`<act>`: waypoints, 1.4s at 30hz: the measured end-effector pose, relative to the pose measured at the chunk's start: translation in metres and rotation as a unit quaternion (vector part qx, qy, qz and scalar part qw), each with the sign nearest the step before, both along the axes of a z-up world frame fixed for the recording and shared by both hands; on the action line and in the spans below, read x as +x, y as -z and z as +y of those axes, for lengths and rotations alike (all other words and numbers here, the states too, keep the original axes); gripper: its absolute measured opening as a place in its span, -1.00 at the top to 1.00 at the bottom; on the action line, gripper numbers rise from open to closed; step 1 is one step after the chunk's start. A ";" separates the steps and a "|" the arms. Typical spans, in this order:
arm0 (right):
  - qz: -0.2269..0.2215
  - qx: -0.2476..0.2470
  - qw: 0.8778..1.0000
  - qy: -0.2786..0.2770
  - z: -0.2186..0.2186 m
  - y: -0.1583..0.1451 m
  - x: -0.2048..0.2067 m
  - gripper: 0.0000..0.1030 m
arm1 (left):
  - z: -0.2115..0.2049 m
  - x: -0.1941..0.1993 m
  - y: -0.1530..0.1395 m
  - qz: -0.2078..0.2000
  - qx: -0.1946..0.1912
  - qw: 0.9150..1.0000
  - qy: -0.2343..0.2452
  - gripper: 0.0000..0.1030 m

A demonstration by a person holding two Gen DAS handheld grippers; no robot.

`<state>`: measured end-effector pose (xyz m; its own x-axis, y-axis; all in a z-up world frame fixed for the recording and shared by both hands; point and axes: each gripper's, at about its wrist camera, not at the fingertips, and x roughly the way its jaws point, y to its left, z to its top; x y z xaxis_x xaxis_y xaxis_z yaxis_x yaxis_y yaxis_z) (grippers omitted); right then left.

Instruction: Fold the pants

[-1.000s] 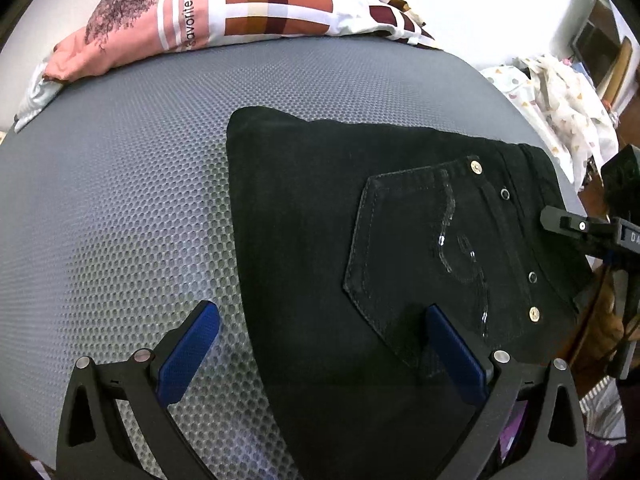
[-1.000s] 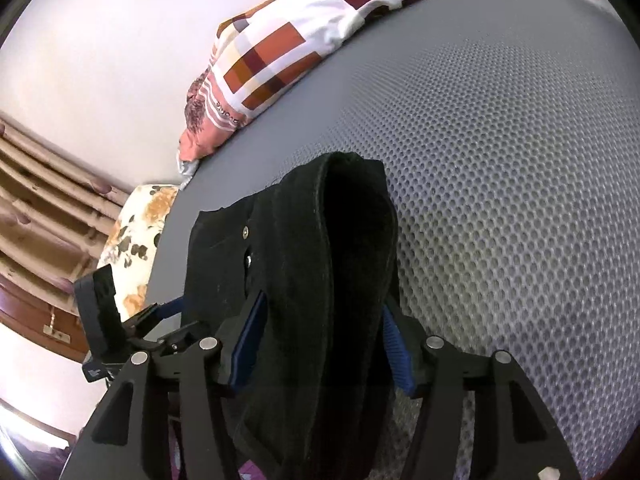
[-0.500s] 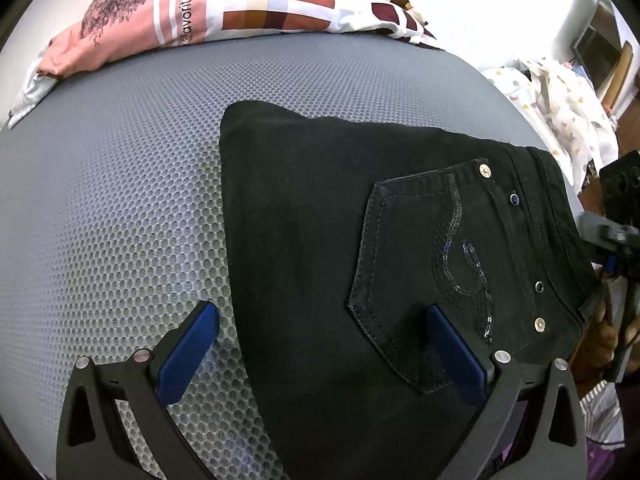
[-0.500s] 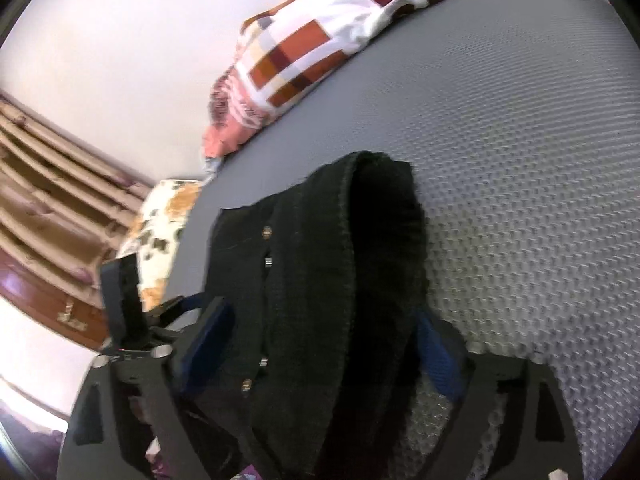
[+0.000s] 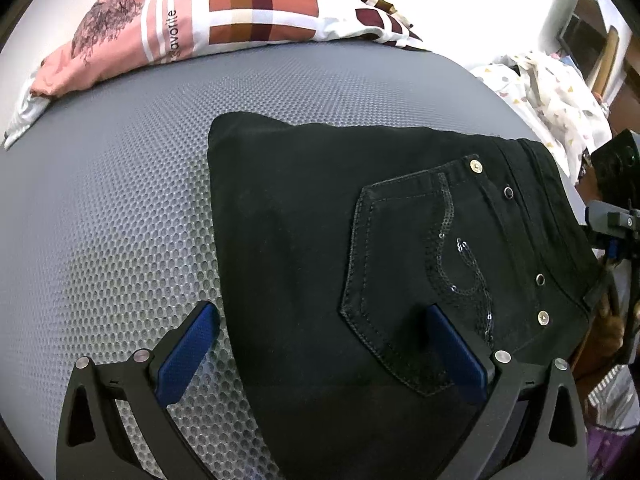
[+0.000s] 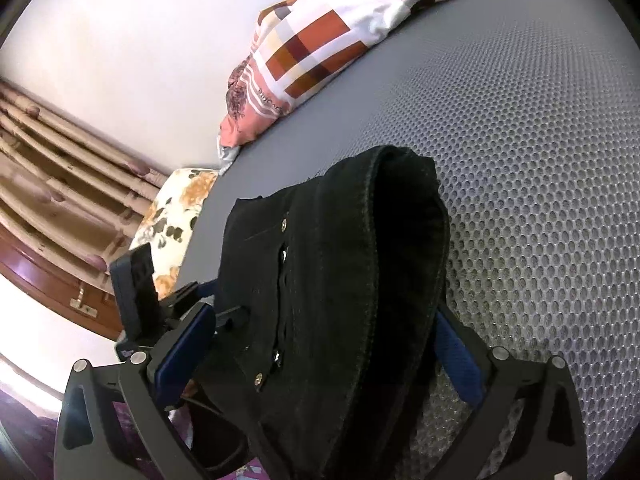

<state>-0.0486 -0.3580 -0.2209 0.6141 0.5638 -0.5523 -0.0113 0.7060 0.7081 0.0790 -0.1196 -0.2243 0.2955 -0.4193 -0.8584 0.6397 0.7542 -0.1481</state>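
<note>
The black pants [image 5: 360,260] lie folded into a compact stack on the grey mesh bed [image 5: 120,200], back pocket with sequins facing up. My left gripper [image 5: 320,344] is open, its blue pads astride the near left part of the stack. In the right wrist view the pants [image 6: 340,280] show edge-on as a thick fold. My right gripper [image 6: 320,344] is open, its pads either side of the waistband end. The left gripper also shows in the right wrist view [image 6: 140,292].
A patchwork pillow [image 5: 240,12] lies along the far edge of the bed. A pale patterned cloth [image 5: 552,96] hangs off the bed at the right. Curtains [image 6: 60,152] and a floral cushion [image 6: 176,208] stand beyond the bed's left side.
My right gripper has opened and let go of the waistband end of the pants. The left gripper has stayed open and shifted slightly over the stack.
</note>
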 end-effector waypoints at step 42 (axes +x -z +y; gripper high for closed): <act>0.051 0.047 0.994 -0.084 -0.005 0.011 0.024 -0.38 | -0.010 -0.015 -0.006 -0.045 0.018 0.998 0.033 -0.76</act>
<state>-0.0242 -0.3629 -0.2323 0.4498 0.7054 -0.5478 -0.0477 0.6314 0.7740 0.0644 -0.1298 -0.2185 0.3444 -0.4099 -0.8446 0.6983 0.7132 -0.0613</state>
